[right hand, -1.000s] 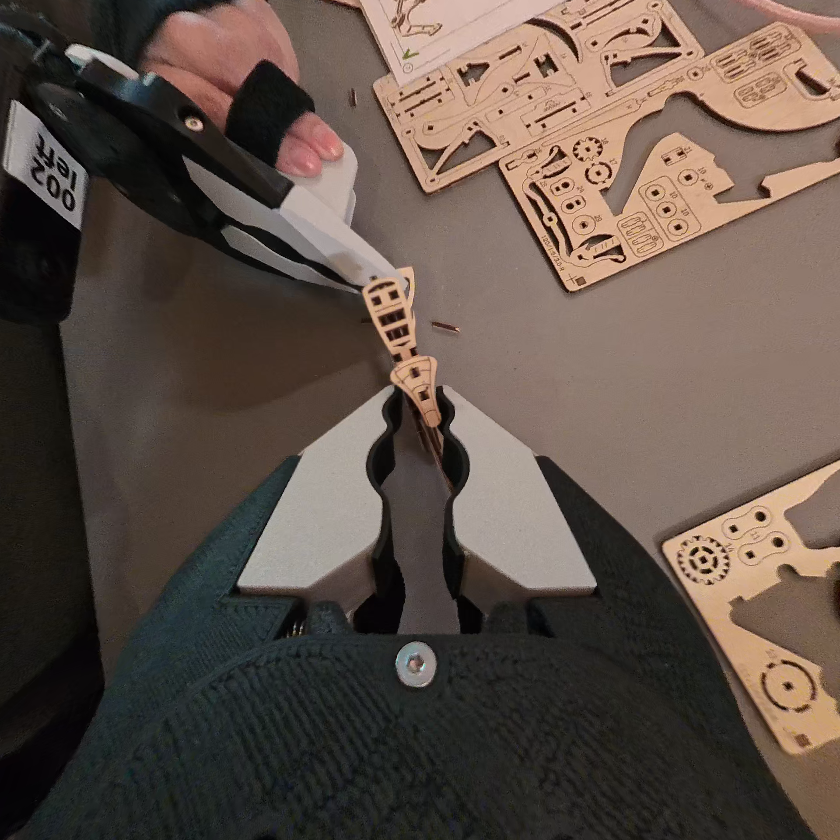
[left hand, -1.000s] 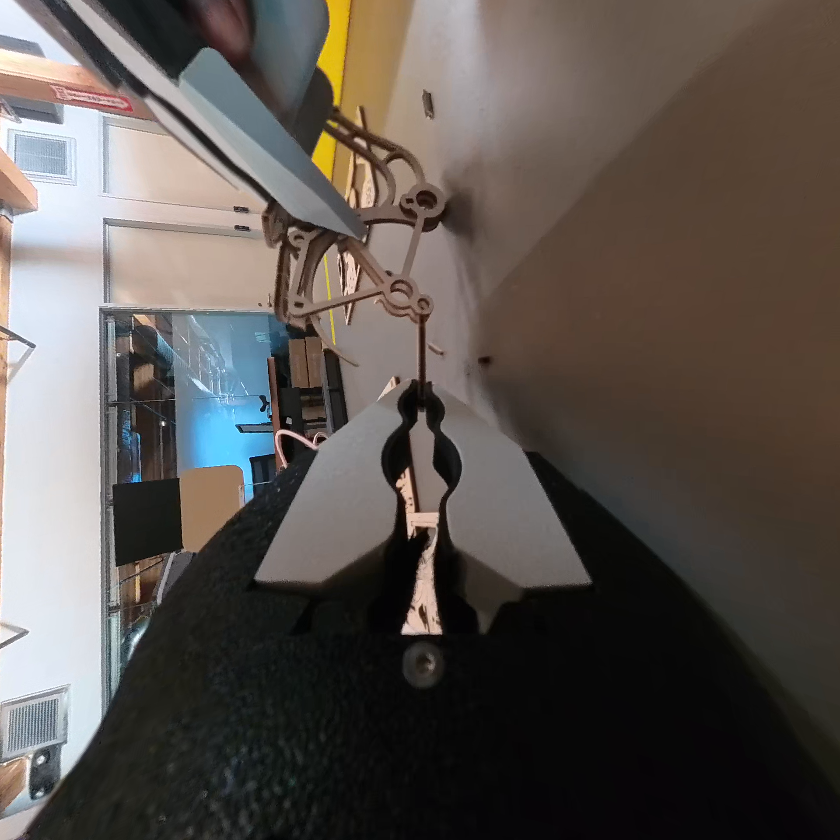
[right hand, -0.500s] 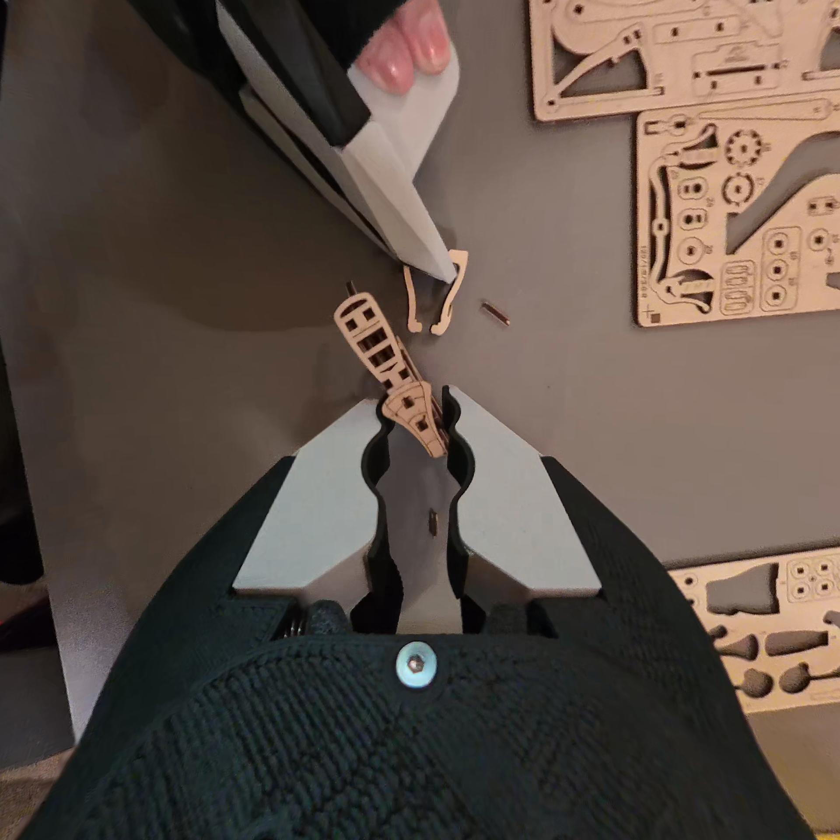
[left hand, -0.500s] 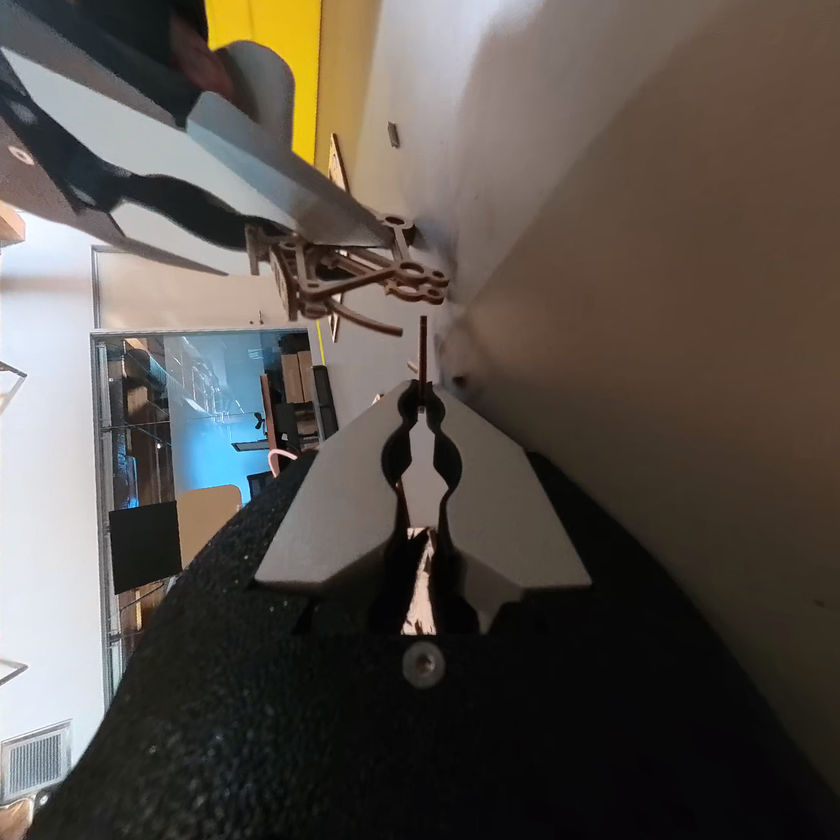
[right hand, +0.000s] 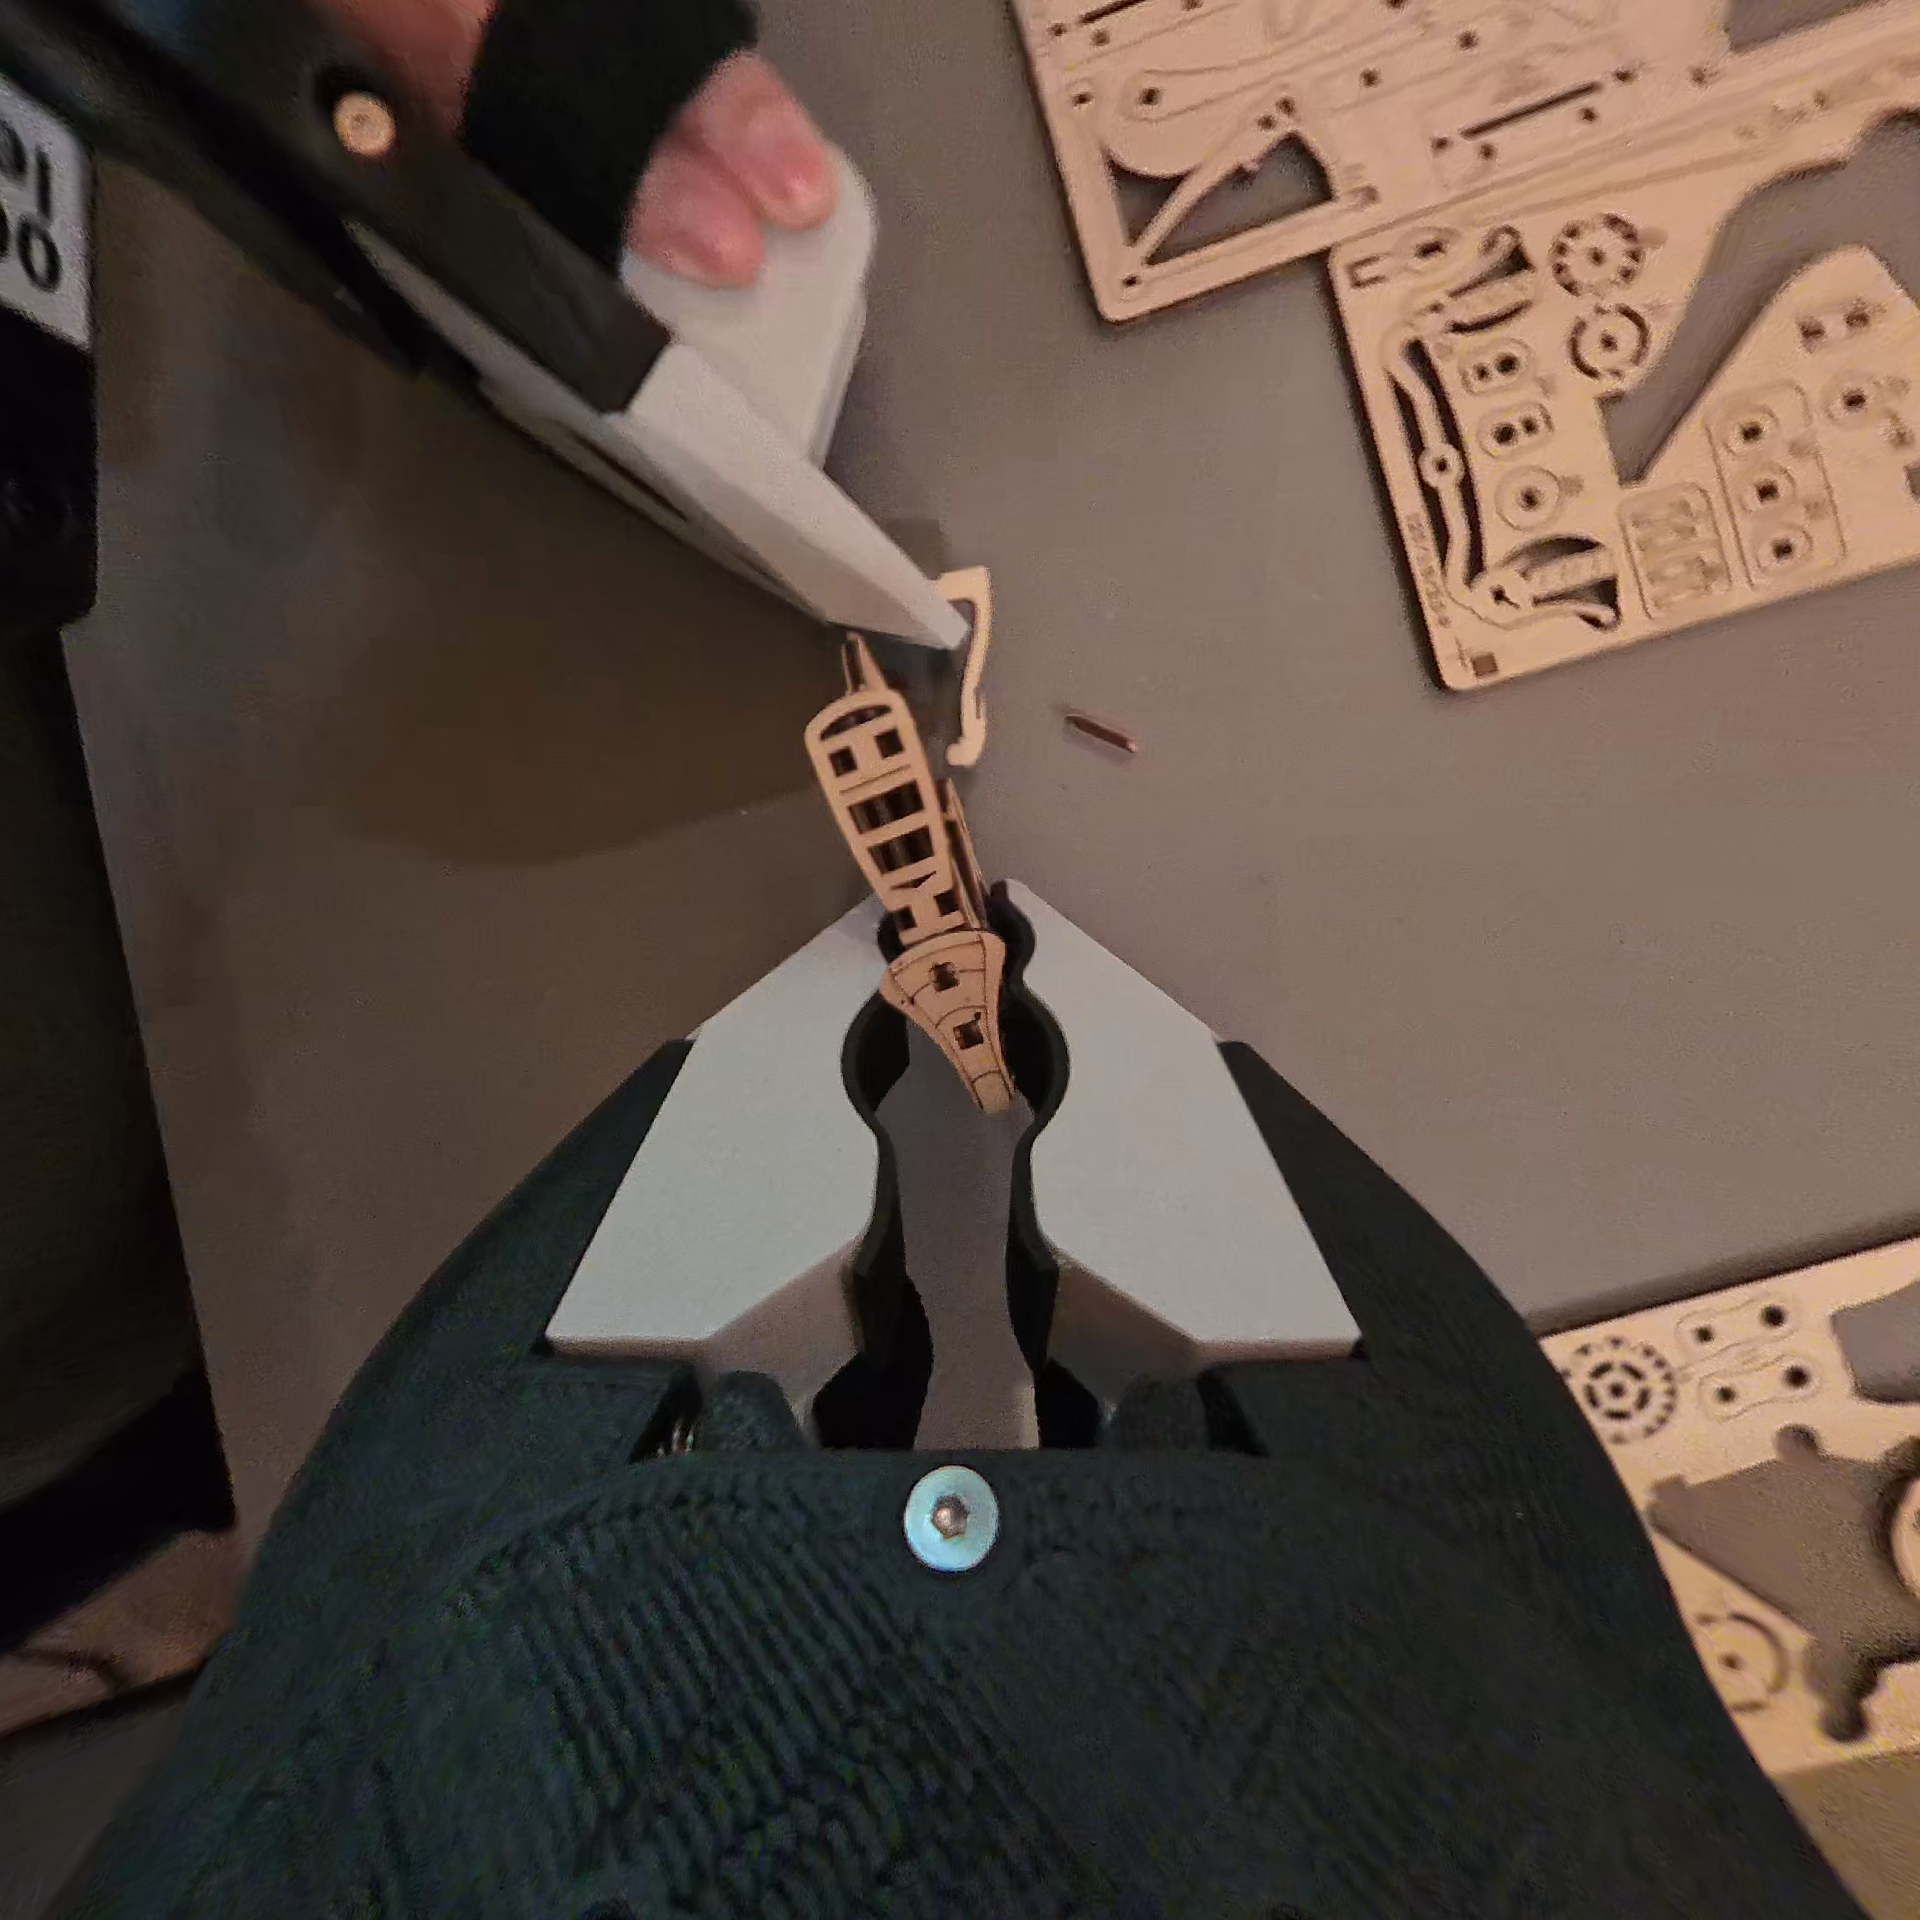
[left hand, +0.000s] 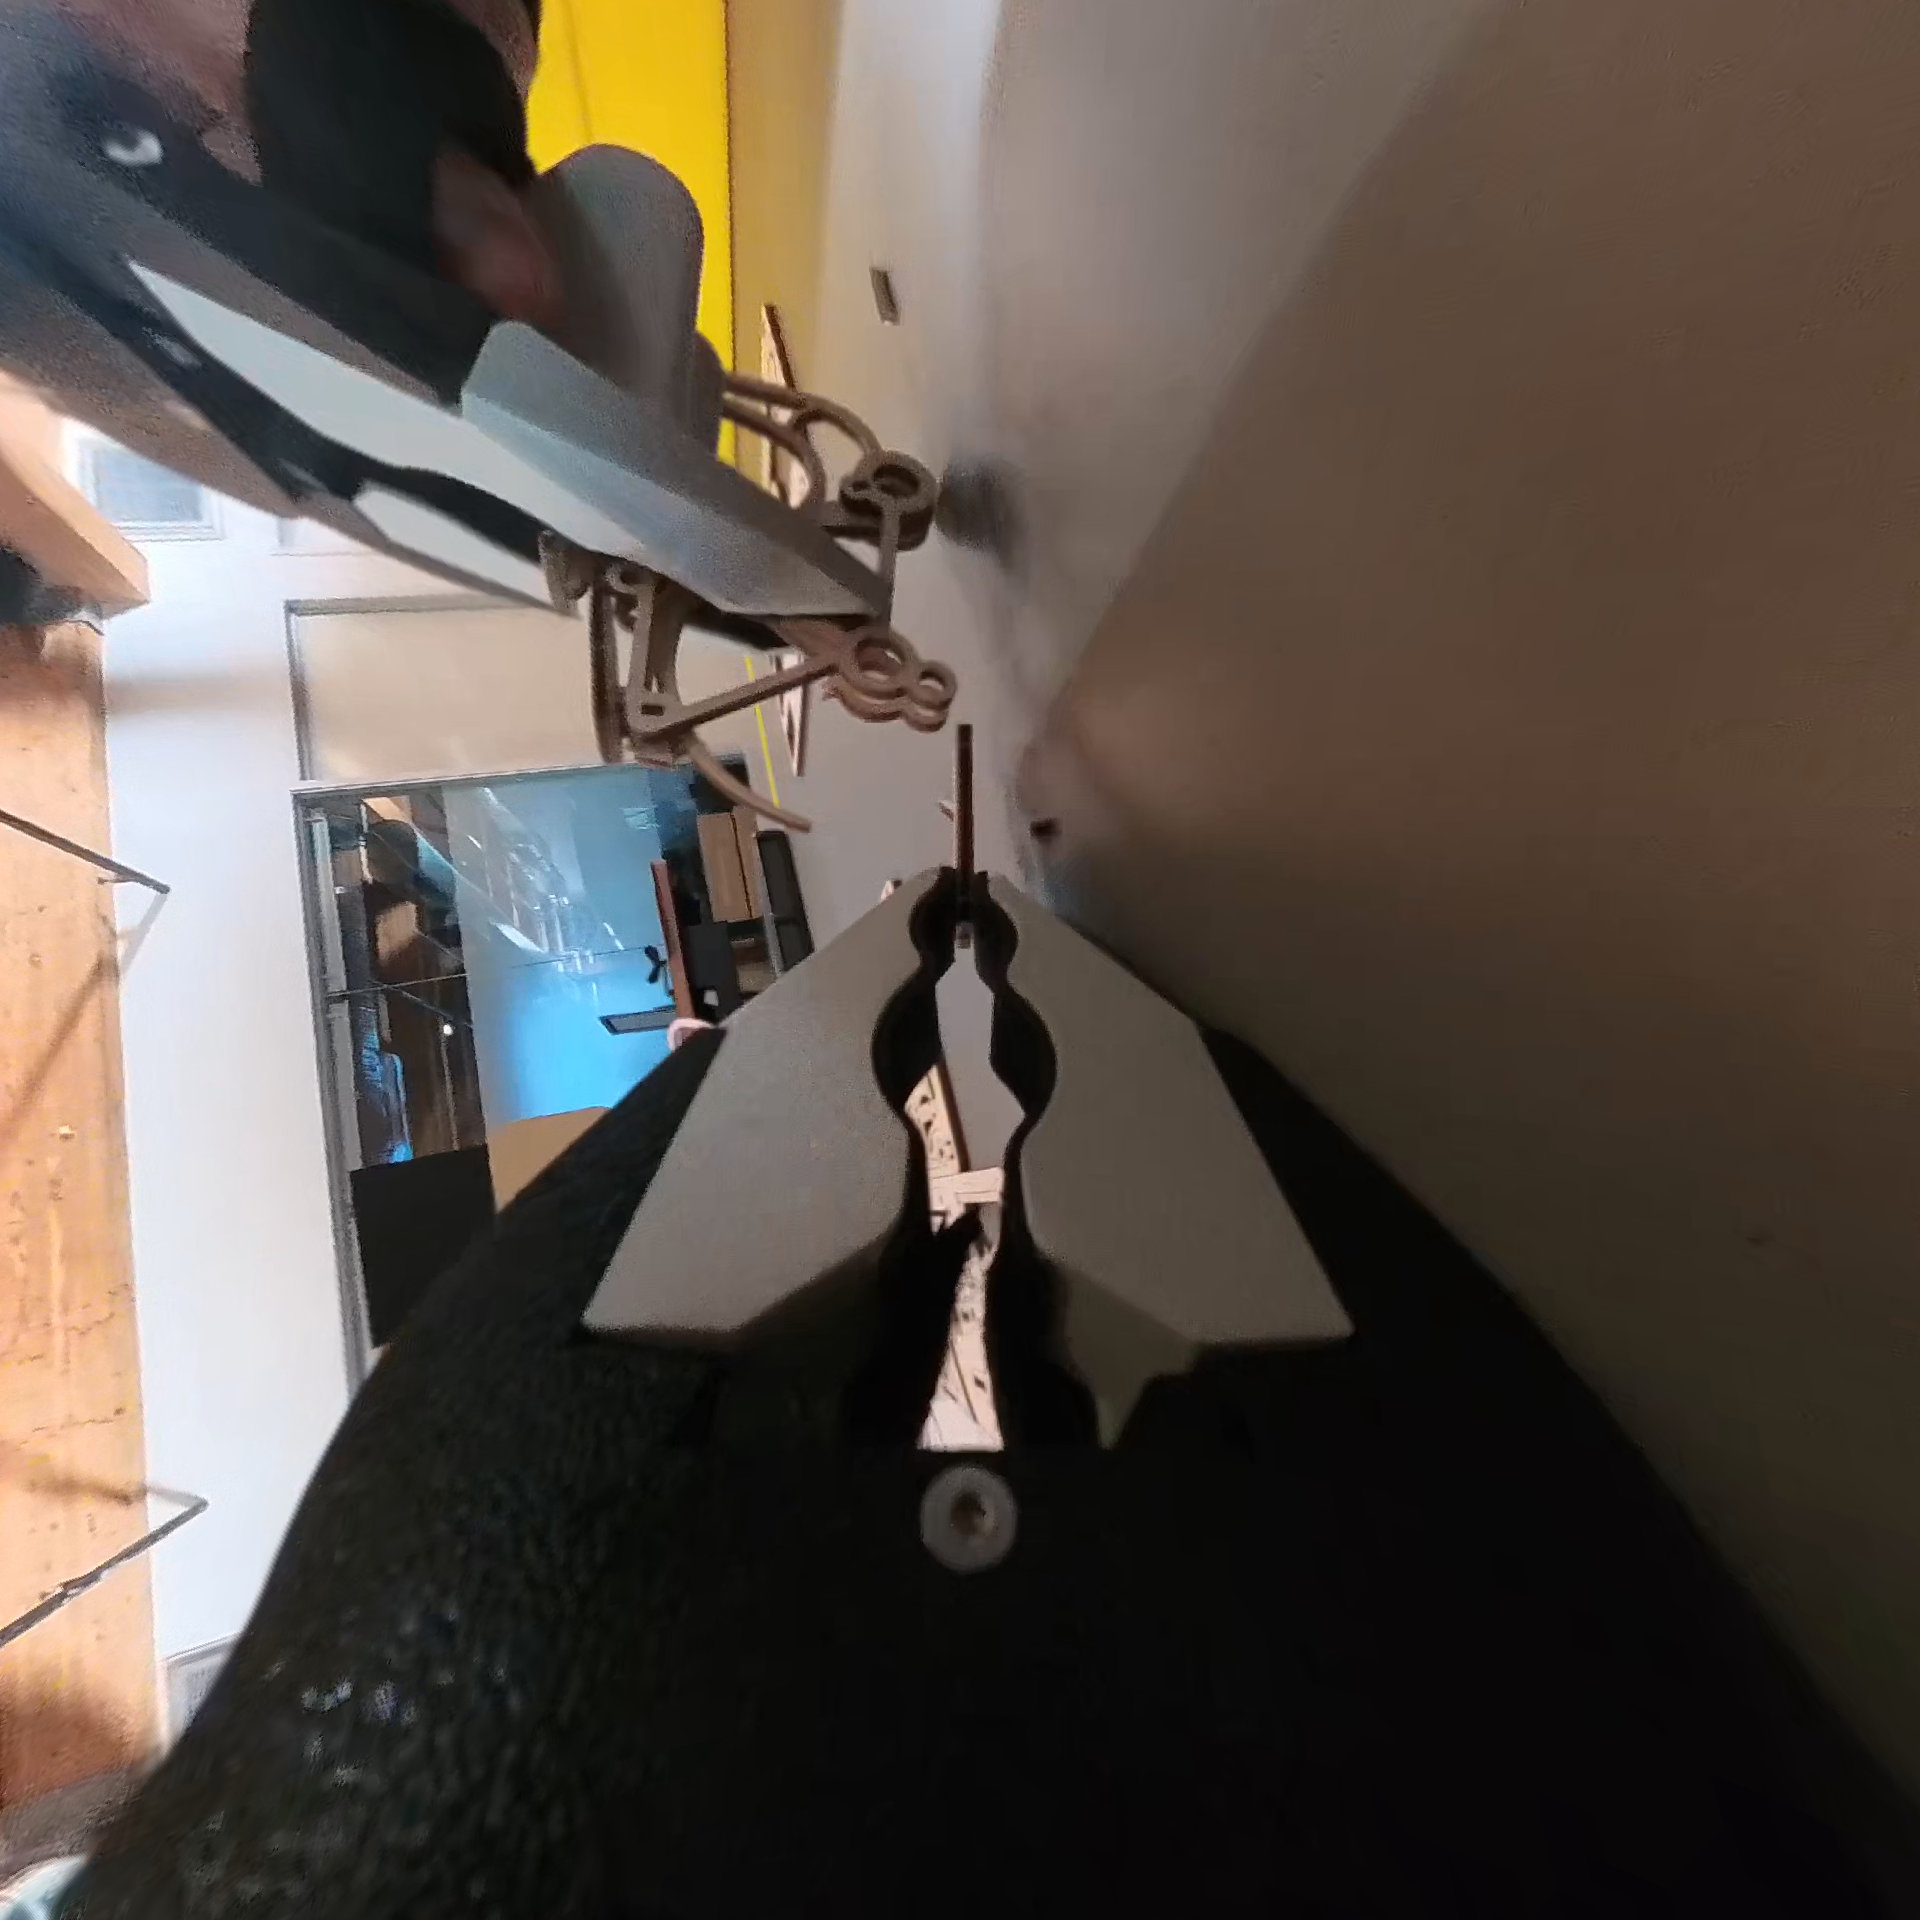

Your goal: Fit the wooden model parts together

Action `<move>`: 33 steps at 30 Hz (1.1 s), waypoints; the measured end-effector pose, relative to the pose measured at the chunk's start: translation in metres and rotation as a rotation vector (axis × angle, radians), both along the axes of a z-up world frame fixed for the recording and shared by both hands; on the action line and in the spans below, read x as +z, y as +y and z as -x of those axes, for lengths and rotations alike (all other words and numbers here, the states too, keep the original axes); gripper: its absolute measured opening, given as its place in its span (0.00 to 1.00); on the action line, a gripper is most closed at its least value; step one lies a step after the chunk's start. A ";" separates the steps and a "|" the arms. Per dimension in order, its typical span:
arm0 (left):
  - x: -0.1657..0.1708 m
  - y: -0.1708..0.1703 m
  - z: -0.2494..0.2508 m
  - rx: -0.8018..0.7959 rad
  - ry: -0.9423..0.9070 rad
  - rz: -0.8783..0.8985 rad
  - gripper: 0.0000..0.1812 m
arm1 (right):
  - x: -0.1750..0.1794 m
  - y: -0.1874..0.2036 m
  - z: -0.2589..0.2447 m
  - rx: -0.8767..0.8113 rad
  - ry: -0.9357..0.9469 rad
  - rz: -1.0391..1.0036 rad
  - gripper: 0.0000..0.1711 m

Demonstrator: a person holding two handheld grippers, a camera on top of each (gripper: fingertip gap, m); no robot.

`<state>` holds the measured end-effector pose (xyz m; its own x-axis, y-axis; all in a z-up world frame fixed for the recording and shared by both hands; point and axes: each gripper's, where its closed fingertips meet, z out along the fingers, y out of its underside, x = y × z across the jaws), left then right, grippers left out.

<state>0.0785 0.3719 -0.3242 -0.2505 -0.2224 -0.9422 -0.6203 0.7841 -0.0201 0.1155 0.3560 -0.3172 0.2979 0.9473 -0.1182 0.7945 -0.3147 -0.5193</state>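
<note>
My right gripper is shut on a pale wooden model assembly, a ladder-like slotted frame that sticks up beyond its fingertips. My left gripper is shut on a small thin curved wooden piece, seen edge-on in the left wrist view. In the right wrist view that curved piece hangs at the left gripper's tip, right beside the assembly's top end; I cannot tell whether they touch. In the left wrist view the right gripper holds the assembly just beyond the curved piece.
Both grippers work low over a grey table. Laser-cut wooden part sheets lie at the upper right, at the top and at the lower right. A small dark wooden pin lies loose near the curved piece. Some 5 cm of space lies between my two pairs of fingers.
Half a second ago the assembly and the curved piece were apart. The assembly's top end has now moved up close beside the left gripper's tip. Both grippers stayed shut on their pieces.
</note>
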 end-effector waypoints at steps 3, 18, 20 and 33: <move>0.003 -0.002 -0.001 -0.005 -0.002 -0.035 0.00 | 0.004 0.001 -0.001 -0.091 0.097 0.056 0.06; 0.012 0.004 -0.001 0.035 -0.057 -0.029 0.00 | 0.004 0.007 0.002 -0.200 0.142 0.000 0.06; 0.015 0.005 -0.001 0.038 -0.074 -0.023 0.00 | 0.005 0.009 0.004 -0.213 0.160 -0.002 0.06; 0.027 0.014 0.002 0.056 -0.158 0.038 0.00 | 0.019 0.014 0.005 -0.267 0.309 0.063 0.06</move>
